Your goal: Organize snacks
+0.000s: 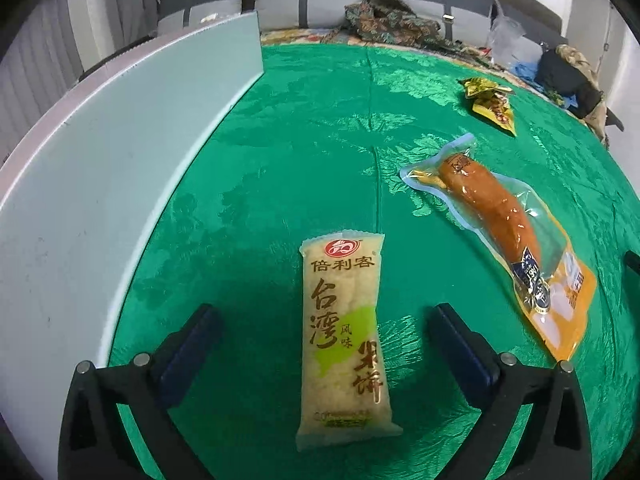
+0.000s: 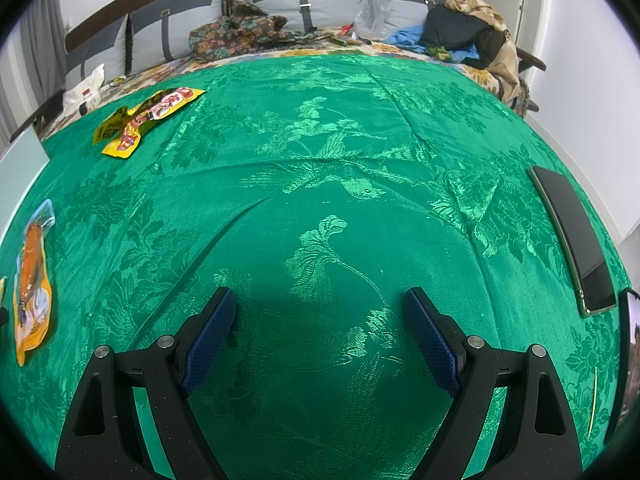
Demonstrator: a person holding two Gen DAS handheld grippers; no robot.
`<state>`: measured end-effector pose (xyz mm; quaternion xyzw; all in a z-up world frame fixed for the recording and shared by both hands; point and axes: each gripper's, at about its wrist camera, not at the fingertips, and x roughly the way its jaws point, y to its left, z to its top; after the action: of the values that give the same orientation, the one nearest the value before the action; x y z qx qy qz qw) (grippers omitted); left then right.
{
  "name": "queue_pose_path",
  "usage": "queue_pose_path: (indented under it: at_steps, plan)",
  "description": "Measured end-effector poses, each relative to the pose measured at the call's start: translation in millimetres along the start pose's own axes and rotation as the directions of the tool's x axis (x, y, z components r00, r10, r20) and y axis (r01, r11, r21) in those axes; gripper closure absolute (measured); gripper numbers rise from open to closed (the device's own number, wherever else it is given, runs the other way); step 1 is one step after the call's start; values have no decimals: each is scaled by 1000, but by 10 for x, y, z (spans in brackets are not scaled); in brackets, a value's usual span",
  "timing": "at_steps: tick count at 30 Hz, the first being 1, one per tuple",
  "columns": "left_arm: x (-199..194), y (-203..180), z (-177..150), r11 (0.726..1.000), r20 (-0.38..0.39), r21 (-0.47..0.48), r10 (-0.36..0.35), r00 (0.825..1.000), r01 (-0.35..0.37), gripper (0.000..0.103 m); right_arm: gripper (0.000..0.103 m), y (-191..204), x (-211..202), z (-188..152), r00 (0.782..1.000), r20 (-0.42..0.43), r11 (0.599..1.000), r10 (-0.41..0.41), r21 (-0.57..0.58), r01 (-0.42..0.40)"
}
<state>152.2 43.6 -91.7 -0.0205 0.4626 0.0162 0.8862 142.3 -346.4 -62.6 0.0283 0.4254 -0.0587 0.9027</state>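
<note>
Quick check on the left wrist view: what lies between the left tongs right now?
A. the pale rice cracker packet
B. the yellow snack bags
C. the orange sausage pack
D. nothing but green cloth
A: the pale rice cracker packet lies flat on the green cloth between the wide-open left tongs, neither pad touching it; the sausage pack lies off to the right.

Even indoor light is filling both views, bright enough that colours are reading clearly. The green tablecloth [image 2: 320, 184] is catching the light on its woven pattern, which is shining paler than the ground. A soft dark shadow is pooling on the cloth between the fingers in each view. Glare is glinting off the clear sausage packet [image 1: 496, 216] and the white board [image 1: 120, 160]. Fisheye distortion is bowing straight edges outward, and black vignetting is darkening the corners. Focus is staying fairly sharp, softening toward the rims.
</note>
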Motion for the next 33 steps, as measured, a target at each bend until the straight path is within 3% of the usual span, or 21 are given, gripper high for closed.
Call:
queue_pose_path:
  at_steps: [20,22,25,28,31,33]
  plan:
    - [-19,142,11,999,-30,42,-32,999,33,1,14,1,1,-2,1000,-1,1000,0,1,0]
    - [-29,146,32,998,-43,46,-35,998,37,7,14,0,2,-3,1000,-1,1000,0,0,0]
    - [-60,161,54,997,-44,58,-45,998,48,25,14,5,2,0,1000,-3,1000,-1,-4,1]
    - [-80,194,71,996,-45,56,-65,997,68,35,15,56,29,152,988,-156,999,19,48,-11]
    - [-99,197,67,996,-40,62,-67,997,69,48,15,453,-123,290,955,-169,967,246,115,-228]
    - [-120,194,50,995,-35,74,-58,998,60,62,16,1045,-205,365,919,-208,940,335,11,-340]
